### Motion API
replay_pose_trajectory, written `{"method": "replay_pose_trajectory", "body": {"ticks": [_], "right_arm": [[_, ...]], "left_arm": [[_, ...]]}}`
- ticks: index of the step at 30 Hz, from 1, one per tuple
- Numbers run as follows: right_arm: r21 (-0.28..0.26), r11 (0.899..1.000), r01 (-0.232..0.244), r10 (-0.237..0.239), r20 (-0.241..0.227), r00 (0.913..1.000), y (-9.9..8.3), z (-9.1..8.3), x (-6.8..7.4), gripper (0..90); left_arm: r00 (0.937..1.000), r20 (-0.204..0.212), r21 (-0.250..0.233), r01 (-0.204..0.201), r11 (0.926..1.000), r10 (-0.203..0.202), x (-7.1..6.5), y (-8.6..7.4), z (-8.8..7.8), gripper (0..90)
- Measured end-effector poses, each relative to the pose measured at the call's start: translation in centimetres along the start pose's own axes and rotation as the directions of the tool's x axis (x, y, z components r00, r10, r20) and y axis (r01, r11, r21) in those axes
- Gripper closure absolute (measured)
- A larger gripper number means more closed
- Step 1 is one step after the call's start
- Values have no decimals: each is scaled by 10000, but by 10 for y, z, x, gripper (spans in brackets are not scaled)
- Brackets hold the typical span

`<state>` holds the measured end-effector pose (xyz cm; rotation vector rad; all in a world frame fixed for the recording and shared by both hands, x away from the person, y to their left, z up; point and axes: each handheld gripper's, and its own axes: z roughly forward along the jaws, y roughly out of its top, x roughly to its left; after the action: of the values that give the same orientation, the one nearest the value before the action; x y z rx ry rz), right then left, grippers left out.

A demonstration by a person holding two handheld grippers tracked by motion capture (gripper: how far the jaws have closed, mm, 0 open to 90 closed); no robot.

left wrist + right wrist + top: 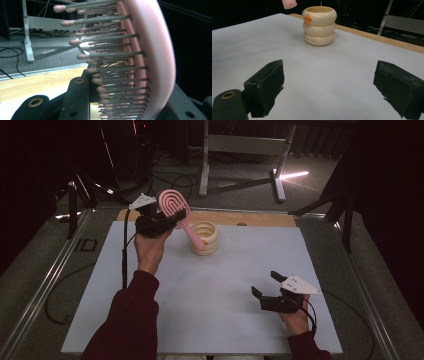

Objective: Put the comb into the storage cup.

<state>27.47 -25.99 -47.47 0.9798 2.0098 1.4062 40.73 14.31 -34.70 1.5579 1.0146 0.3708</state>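
Note:
In the high view my left gripper (172, 217) is raised over the far left of the mat, shut on a pink hairbrush (172, 204). The brush's handle slants down toward a cream ribbed cup (205, 238) and ends over its front rim. Up close in the left gripper view, the hairbrush (150, 57) has its bristles pointing left, and my left gripper (130, 110) clamps its head. My right gripper (266, 284) rests near the mat's front right corner, open and holding nothing. The right gripper view has my right gripper (332, 87) low over the mat, facing the cup (319, 25), with the brush handle's tip (289, 3) above it.
A white mat (210, 295) covers most of the wooden table (260, 218). Behind the table stands a metal frame (240, 145), with cables on the floor. The cup bears a small orange mark (307, 18).

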Motion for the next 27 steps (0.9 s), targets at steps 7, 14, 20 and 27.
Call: {"method": "replay_pose_trajectory", "body": {"ticks": [7,14,20,27], "right_arm": [[-53,10000,-13,13,-65,10000,0,0,1,98],[-114,9999,-37,36,-36,10000,1,-1,0,98],[-134,9999,-31,30,-39,10000,1,-1,0,98],[-171,9998,-68,68,-24,10000,1,-2,0,99]], "left_arm": [[9997,-178,39,-143,9999,144,1,5,7,637],[9994,-327,35,-141,9999,142,4,9,10,637],[9990,-423,-15,-133,9999,133,7,11,12,637],[9987,-501,-73,-132,9999,129,8,11,16,637]]}}
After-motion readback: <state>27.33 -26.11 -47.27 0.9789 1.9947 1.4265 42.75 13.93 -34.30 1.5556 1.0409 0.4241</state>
